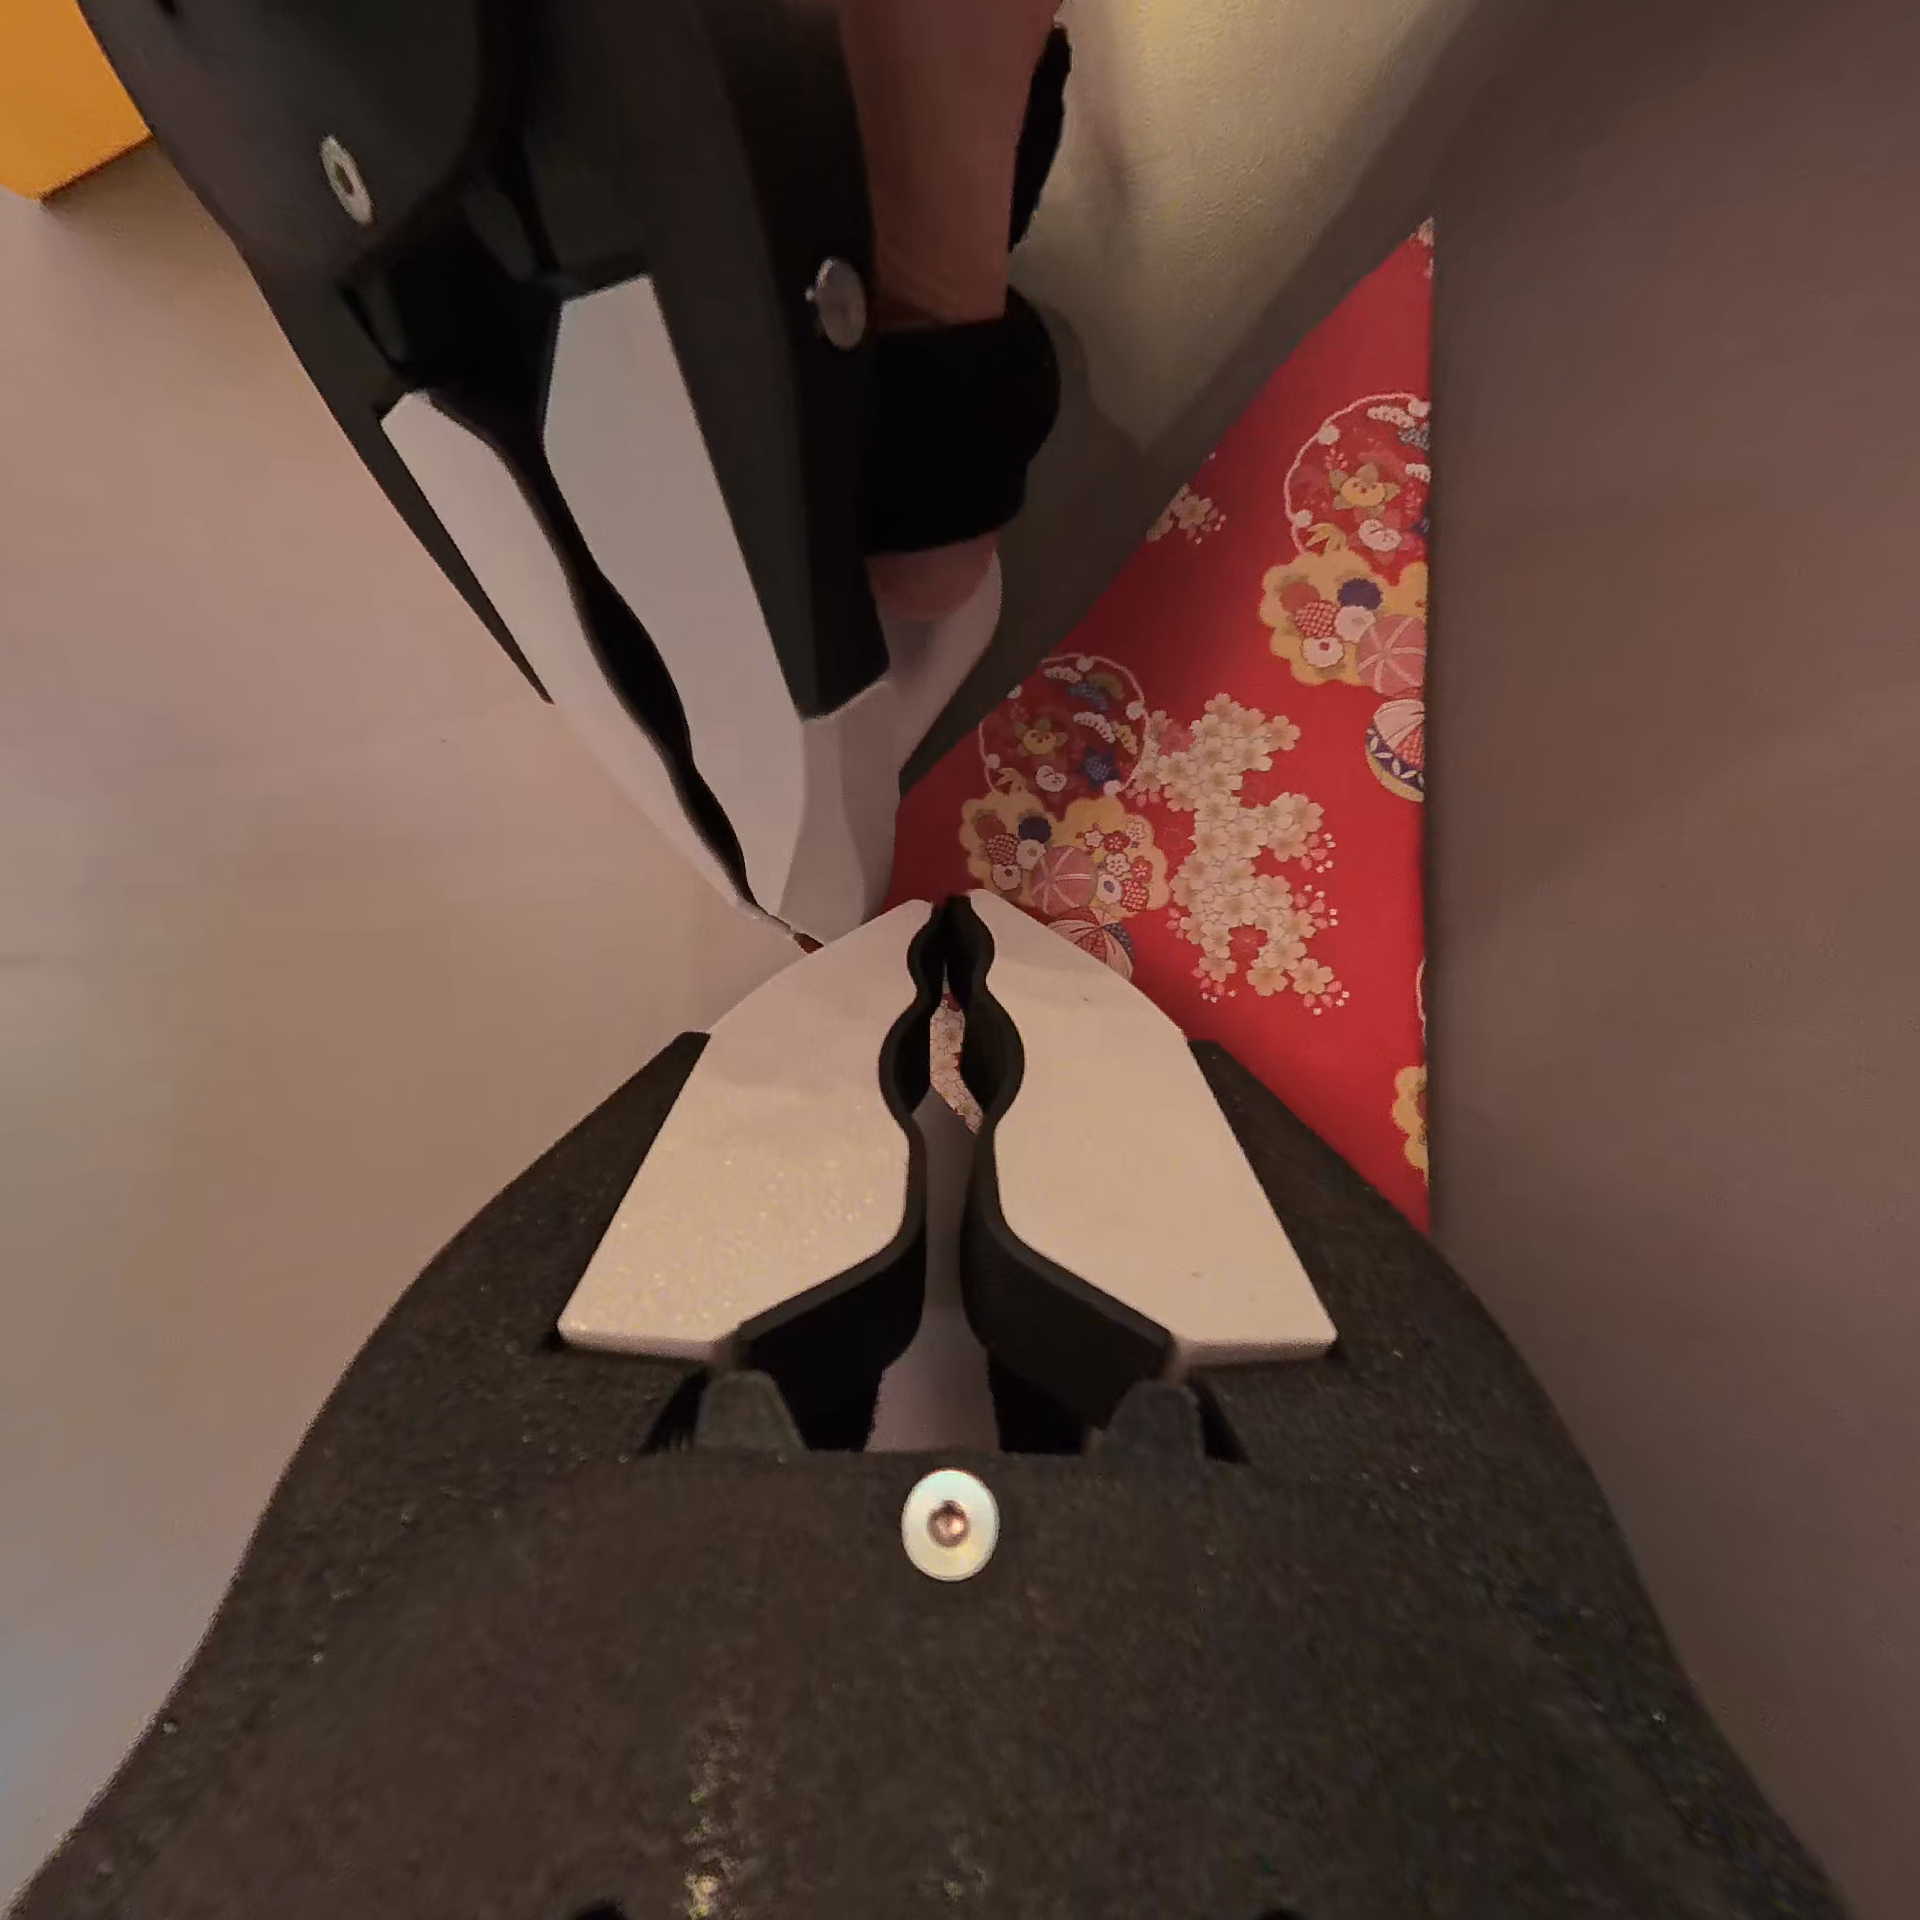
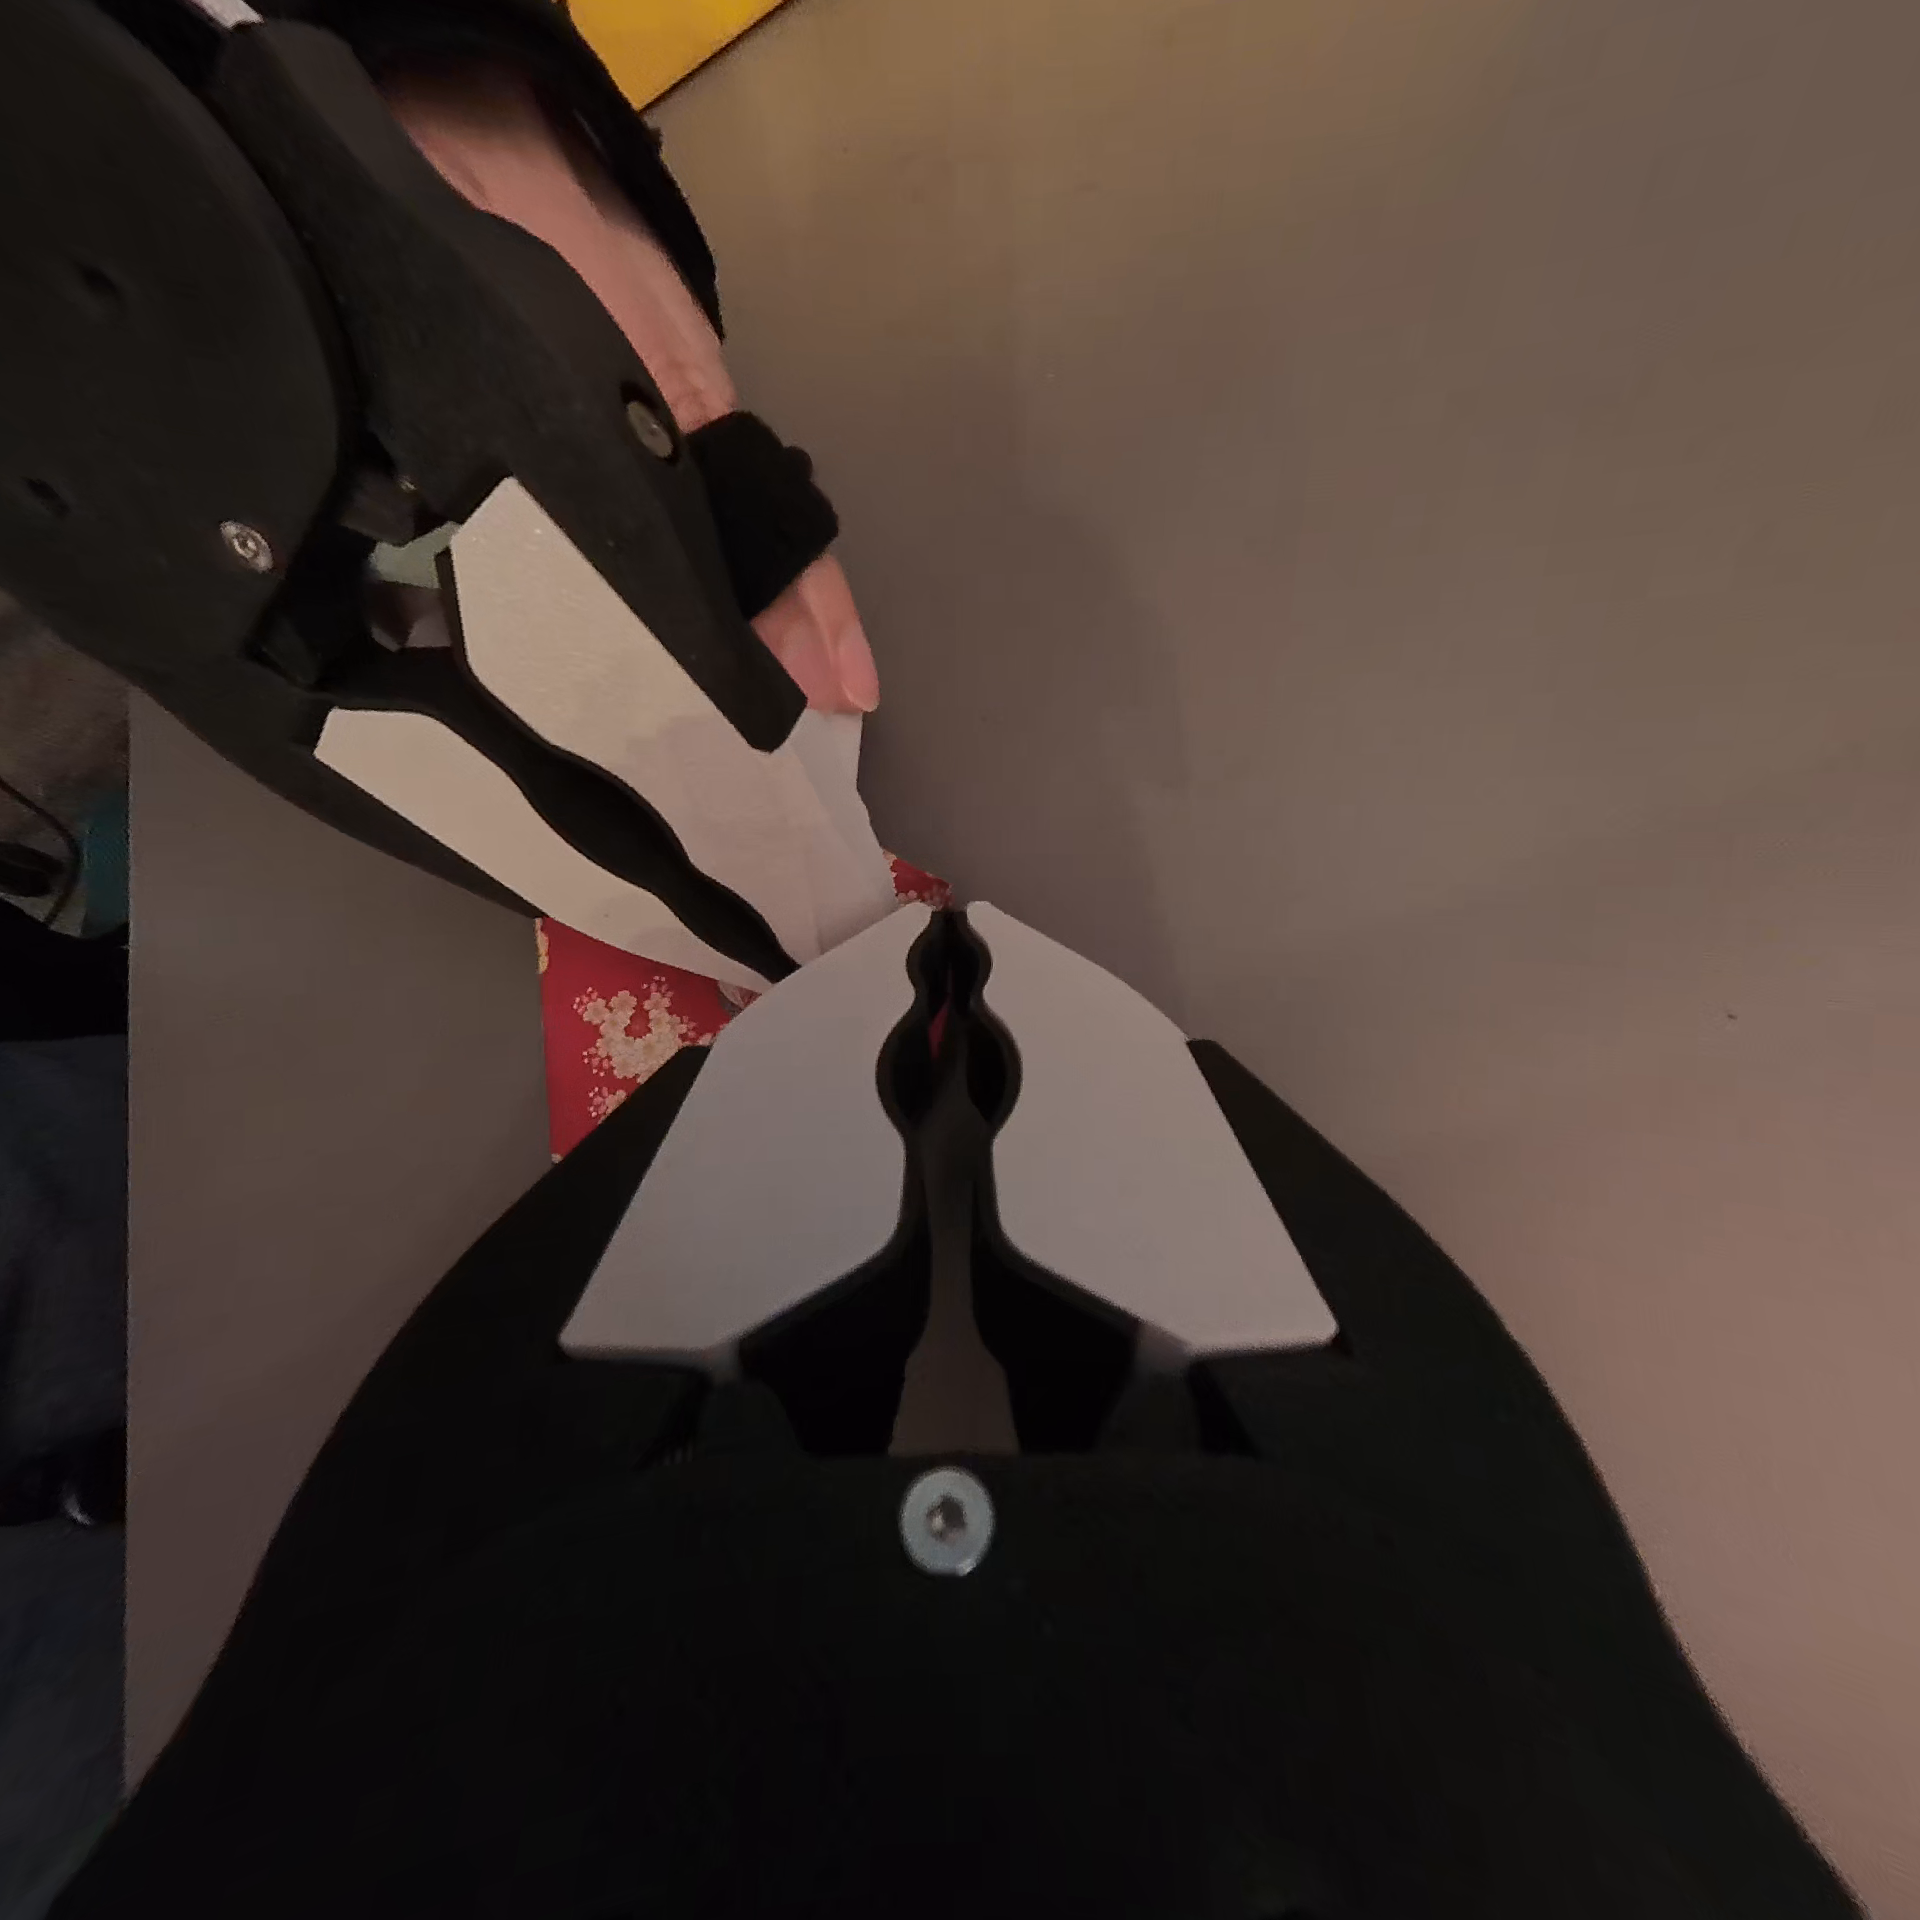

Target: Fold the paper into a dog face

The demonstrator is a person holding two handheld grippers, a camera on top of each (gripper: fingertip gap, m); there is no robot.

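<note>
The red flower-patterned paper [image 1: 1247, 831] lies folded into a triangle on the grey table, right of centre in the left wrist view. In the right wrist view only a strip of it [image 2: 623, 1029] shows, at centre left. My left gripper [image 1: 951, 914] is shut, with its tips on the paper's left corner, and patterned paper shows through the gap between its fingers. My right gripper [image 2: 951, 914] is shut at the same corner, with a red sliver in its gap. The two grippers' tips almost touch. I cannot tell whether either one pinches the paper.
The grey table [image 1: 260, 935] spreads around the paper. Its edge [image 2: 130, 1143] runs down the left of the right wrist view. A yellow thing [image 2: 686, 42] lies at the far edge. A hand [image 2: 821, 634] in a black fingerless glove holds the left gripper. Left tips and right tips are each some 30 centimetres from the yellow thing [image 2: 686, 42].
</note>
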